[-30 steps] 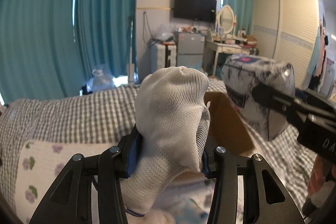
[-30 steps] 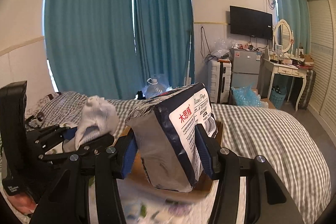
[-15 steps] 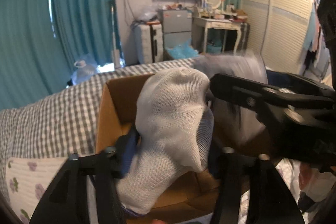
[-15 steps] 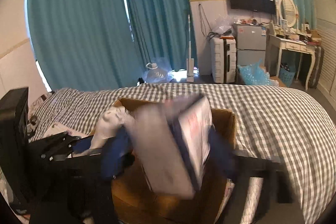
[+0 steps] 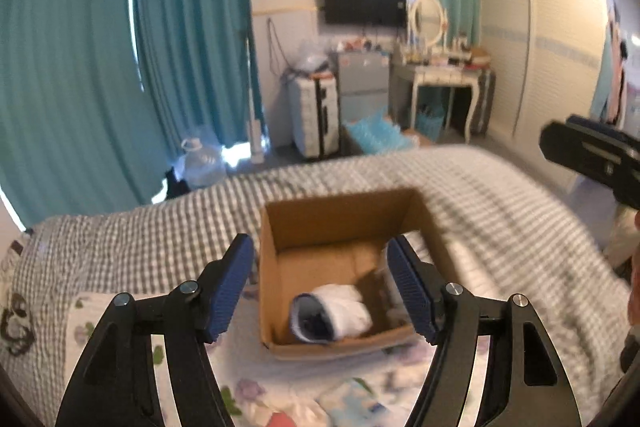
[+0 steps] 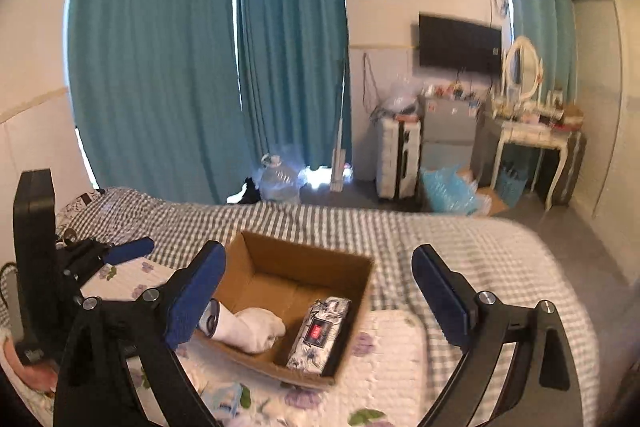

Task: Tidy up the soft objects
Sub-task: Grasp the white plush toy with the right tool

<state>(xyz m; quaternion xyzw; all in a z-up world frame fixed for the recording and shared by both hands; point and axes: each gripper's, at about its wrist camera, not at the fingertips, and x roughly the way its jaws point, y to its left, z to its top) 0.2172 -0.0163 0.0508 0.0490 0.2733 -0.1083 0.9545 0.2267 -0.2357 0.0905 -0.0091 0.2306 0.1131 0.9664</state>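
White sock: we see a rolled white mesh sock (image 6: pixel 250 333) with a dark blue inner cuff lying on the floor of the open brown cardboard box (image 6: pixel 256 267), towards the box's left side in the right wrist view; it also shows in the left wrist view (image 5: pixel 334 313), touched by neither gripper.
Tissue pack: a soft rectangular pack with a grey-and-white floral print and a red label (image 6: pixel 320 335) lies flat in the same box, just beside the sock on its right; we cannot tell whether the two touch.
Cardboard box: it sits on a white quilted pad with purple flowers (image 6: pixel 396 355), which lies on the grey-and-white checked bedspread (image 6: pixel 460 247).
Left gripper: the left gripper (image 5: pixel 322 291) hangs above the box with its blue-padded fingers (image 5: pixel 230 283) spread wide and nothing between them.
Right gripper: the right gripper (image 6: pixel 316 295) is likewise above the box, its blue pads (image 6: pixel 440 303) wide apart and holding nothing.
Relation of grippers: in the right wrist view the left gripper's black body appears at the left edge; in the left wrist view the right one shows at the far right, well apart from the box.
Background: teal curtains (image 6: pixel 168 67) and a black wall-mounted television (image 6: pixel 460 41) stand beyond the bed.
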